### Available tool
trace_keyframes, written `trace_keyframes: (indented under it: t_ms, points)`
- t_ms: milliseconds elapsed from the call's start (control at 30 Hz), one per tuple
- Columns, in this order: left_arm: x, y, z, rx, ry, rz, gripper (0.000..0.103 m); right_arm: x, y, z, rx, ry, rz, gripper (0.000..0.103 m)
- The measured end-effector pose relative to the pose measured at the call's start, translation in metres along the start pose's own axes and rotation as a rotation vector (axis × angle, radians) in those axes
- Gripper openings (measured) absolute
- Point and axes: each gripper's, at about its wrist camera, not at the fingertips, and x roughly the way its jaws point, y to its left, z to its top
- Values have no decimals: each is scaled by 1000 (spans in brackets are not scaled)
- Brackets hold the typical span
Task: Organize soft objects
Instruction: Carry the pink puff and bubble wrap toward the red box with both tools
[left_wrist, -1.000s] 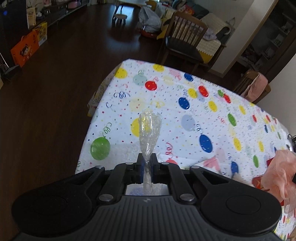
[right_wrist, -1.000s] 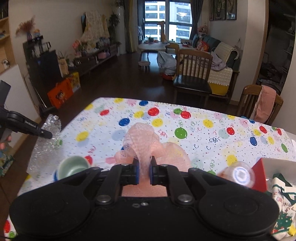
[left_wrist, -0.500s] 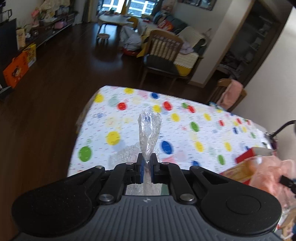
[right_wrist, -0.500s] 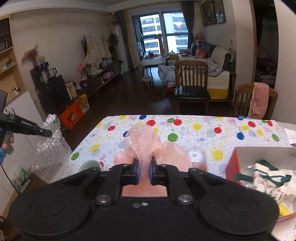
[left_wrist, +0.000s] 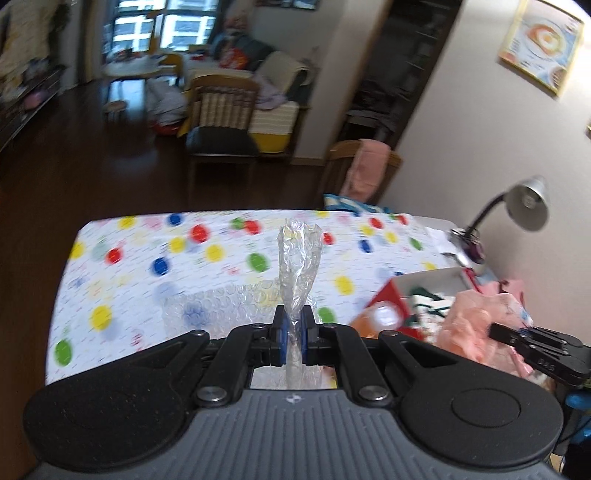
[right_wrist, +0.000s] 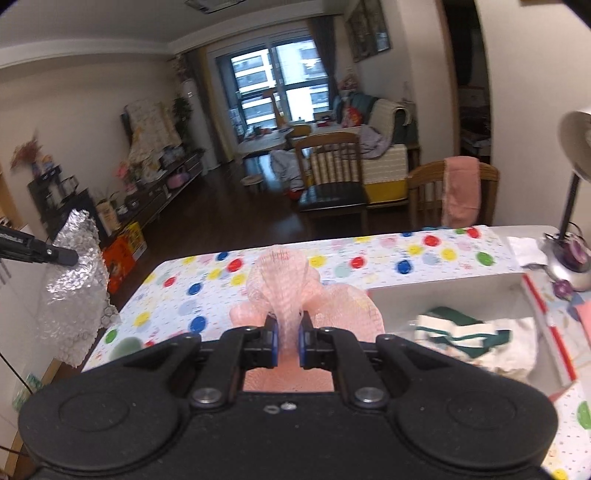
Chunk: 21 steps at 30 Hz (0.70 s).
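Left claw (left_wrist: 293, 328) clamping one bubble wrap sheet (left_wrist: 295, 258), right claw (right_wrist: 287, 338) clamping one pink mesh (right_wrist: 280, 284)

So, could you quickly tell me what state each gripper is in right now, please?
Left gripper: closed, holding the bubble wrap.
Right gripper: closed, holding the pink mesh fabric.

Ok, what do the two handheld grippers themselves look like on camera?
Both match: the left gripper and right gripper have black linkage arms with silver pivot bolts, two round black discs, and blue pads on the fingers. The left body is ribbed grey; the right is matte black.
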Motion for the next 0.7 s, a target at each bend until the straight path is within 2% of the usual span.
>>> trace_keyframes:
  t_ms: [200, 400, 700]
  points:
    - [16, -79, 21, 110, -13, -56, 7, -15, -50, 0, 35, -27, -51, 8]
    - [36, -158, 29, 196, -13, -152, 7, -22, -103, -3, 75, -27, -101, 8]
    - [92, -266, 38, 246, 7, -307, 7, -23, -161, -5, 91, -14, -152, 8]
